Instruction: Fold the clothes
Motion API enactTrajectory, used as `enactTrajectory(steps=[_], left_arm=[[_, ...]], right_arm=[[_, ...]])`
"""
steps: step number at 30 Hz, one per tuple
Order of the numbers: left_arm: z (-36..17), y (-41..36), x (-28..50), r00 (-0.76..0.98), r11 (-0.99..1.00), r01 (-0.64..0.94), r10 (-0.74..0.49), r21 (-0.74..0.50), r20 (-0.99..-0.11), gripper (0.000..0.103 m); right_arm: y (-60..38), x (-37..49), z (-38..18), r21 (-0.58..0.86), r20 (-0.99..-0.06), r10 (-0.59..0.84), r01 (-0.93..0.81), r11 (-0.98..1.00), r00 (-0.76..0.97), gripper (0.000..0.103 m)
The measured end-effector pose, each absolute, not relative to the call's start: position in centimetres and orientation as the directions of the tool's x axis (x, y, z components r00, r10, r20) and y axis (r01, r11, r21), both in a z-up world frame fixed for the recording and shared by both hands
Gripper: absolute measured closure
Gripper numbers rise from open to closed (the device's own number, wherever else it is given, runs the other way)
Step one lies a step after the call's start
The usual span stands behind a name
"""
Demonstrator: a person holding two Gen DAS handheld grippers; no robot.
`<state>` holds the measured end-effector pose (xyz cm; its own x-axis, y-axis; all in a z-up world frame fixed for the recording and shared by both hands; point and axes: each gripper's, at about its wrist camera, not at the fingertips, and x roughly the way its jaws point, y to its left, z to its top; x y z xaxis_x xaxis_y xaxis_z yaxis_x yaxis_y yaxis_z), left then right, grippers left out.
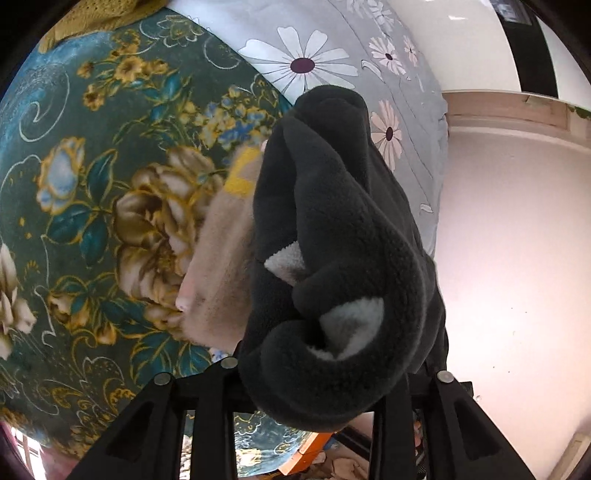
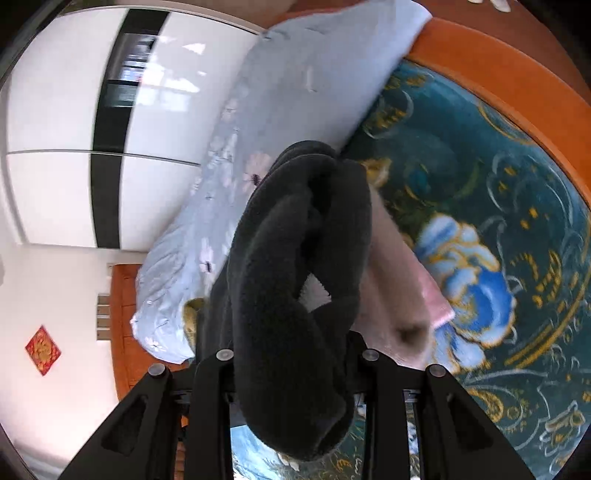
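- Dark fleece garment (image 1: 332, 236) bunched thick between both tools, draped forward over the fingers and hiding the tips; pale lining showing at two folds in the left wrist view, one white patch in the right wrist view (image 2: 295, 258).
- Beige fuzzy cloth (image 1: 221, 266) with a yellow patch, hanging against the fleece: left of it from the left tool, right of it from the right tool (image 2: 399, 295); pink edge visible at its lower end. Cannot tell whether part of the same garment or a separate piece.
- Left gripper (image 1: 321, 376) clamped on the fleece roll, jaws part-way apart with the fabric filling the gap.
- Right gripper (image 2: 295, 369) likewise gripping a fleece bundle, jaws narrow, fabric packed between the fingers.
- Fleece held clear above the bed, not lying flat on it.
- Teal floral blanket (image 1: 92, 192) below and left of the left tool, below and right of the right tool.
- Pale blue daisy-print quilt (image 1: 314, 62) ahead of both tools, rolled in a long heap.
- Mustard knit fabric (image 1: 92, 18) far ahead-left of the left tool, at the blanket's edge.
- Orange wooden bed frame (image 2: 498, 74) beyond the blanket, right of the right tool.
- White wardrobe with black strip (image 2: 110, 129) ahead-left of the right tool; red diamond decoration (image 2: 43, 350) on the wall lower left.
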<state>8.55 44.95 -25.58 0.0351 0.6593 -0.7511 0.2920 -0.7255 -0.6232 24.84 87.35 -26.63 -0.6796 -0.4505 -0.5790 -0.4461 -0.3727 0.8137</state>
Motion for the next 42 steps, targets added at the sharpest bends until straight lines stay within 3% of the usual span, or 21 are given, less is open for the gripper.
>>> enactTrajectory(steps=[4, 6, 11, 13, 17, 21, 25, 27, 30, 34, 37, 42], left_arm=[[-26.3, 43.8, 8.9, 0.072, -0.693, 0.365, 0.687, -0.622, -0.723, 0.06], [-26.1, 42.9, 8.9, 0.078, -0.678, 0.392, 0.699, -0.622, -0.711, 0.052], [-24.3, 38.4, 8.6, 0.045, -0.644, 0.472, 0.7, -0.602, -0.713, 0.045], [-22.6, 36.4, 8.0, 0.034, -0.691, 0.452, 0.645, -0.564, -0.763, 0.045], [-18.4, 36.9, 6.7, -0.046, -0.829, 0.257, 0.502, -0.496, -0.864, 0.045], [-15.8, 44.0, 6.7, -0.063, -0.884, -0.062, 0.466, -0.463, -0.883, 0.045], [-14.8, 51.7, 8.2, -0.089, -0.838, -0.399, 0.439, -0.372, -0.894, 0.045], [-15.8, 53.8, 9.0, -0.106, -0.816, -0.491, 0.403, -0.305, -0.909, 0.045], [-19.1, 54.0, 9.3, -0.103, -0.846, -0.477, 0.321, -0.237, -0.941, 0.046], [-24.3, 50.4, 9.2, 0.01, -0.911, -0.245, 0.34, -0.332, -0.94, 0.045], [-26.9, 49.1, 9.4, 0.074, -0.926, -0.119, 0.351, -0.358, -0.933, 0.045], [-27.1, 50.4, 8.6, 0.071, -0.93, -0.139, 0.333, -0.34, -0.94, 0.042]], right_arm=[[87.4, 25.7, -30.7, 0.798, -0.602, -0.448, -0.518, -0.308, -0.661, 0.069], [87.8, 26.8, -31.6, 0.811, -0.581, -0.443, -0.527, -0.253, -0.682, 0.061], [89.8, 28.8, -30.5, 0.809, -0.584, -0.421, -0.542, -0.229, -0.694, 0.048], [90.9, 29.5, -29.8, 0.782, -0.621, -0.396, -0.565, -0.261, -0.677, 0.046], [92.1, 30.0, -26.5, 0.683, -0.728, -0.279, -0.621, -0.386, -0.627, 0.045], [90.5, 28.2, -22.9, 0.596, -0.77, -0.145, -0.617, -0.514, -0.622, 0.045], [83.5, 24.6, -20.2, 0.579, -0.731, -0.211, -0.427, -0.695, -0.649, 0.045], [79.6, 22.9, -20.0, 0.568, -0.727, -0.284, -0.315, -0.76, -0.625, 0.046], [77.5, 22.0, -21.7, 0.526, -0.763, -0.287, -0.298, -0.797, -0.578, 0.046], [79.9, 22.5, -24.2, 0.485, -0.809, -0.211, -0.419, -0.768, -0.549, 0.046], [80.9, 21.1, -25.6, 0.506, -0.808, -0.233, -0.435, -0.745, -0.541, 0.046], [81.3, 17.5, -27.0, 0.44, -0.852, -0.198, -0.457, -0.773, -0.485, 0.042]])
